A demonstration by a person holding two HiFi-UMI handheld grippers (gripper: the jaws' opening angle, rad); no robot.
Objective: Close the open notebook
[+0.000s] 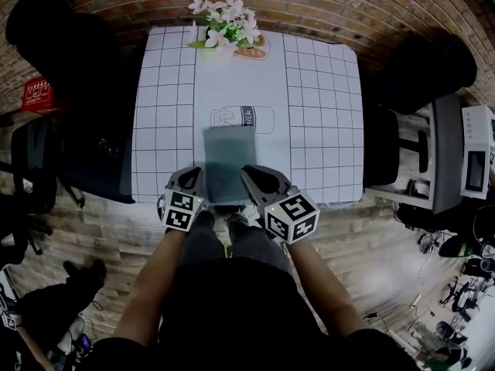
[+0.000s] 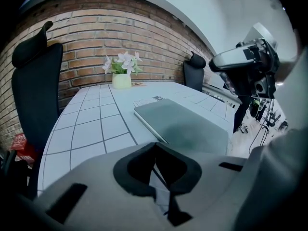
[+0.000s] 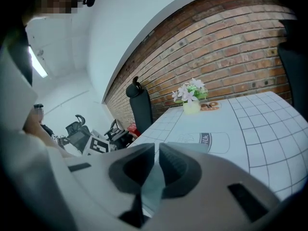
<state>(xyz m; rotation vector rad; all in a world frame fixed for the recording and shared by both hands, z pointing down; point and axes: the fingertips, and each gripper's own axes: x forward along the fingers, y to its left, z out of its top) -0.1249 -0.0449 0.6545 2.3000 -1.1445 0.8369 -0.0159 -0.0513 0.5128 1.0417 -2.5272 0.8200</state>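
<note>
White gridded cloth covers the table (image 1: 317, 130), and the notebook (image 1: 230, 163) lies flat on it at the near edge. It is already closed, with its grey-green cover facing up. I hold my left gripper (image 2: 155, 148) just beside its near left corner. The jaw tips are pressed together and nothing is caught between them. My right gripper (image 3: 157, 150) sits at the near right corner. Its jaws stand a narrow slit apart and grip nothing, with only the notebook's cover showing through the gap. I cannot tell whether either gripper touches the cover.

Just beyond the notebook's far end, a milk bottle print (image 1: 242, 119) is drawn on the cloth. A pot of white flowers (image 1: 224, 25) stands at the far edge against the brick wall (image 1: 348, 6). One black chair (image 1: 62, 45) is at the table's left and another black chair (image 1: 425, 72) at its right, both on the wooden floor (image 1: 363, 238).
</note>
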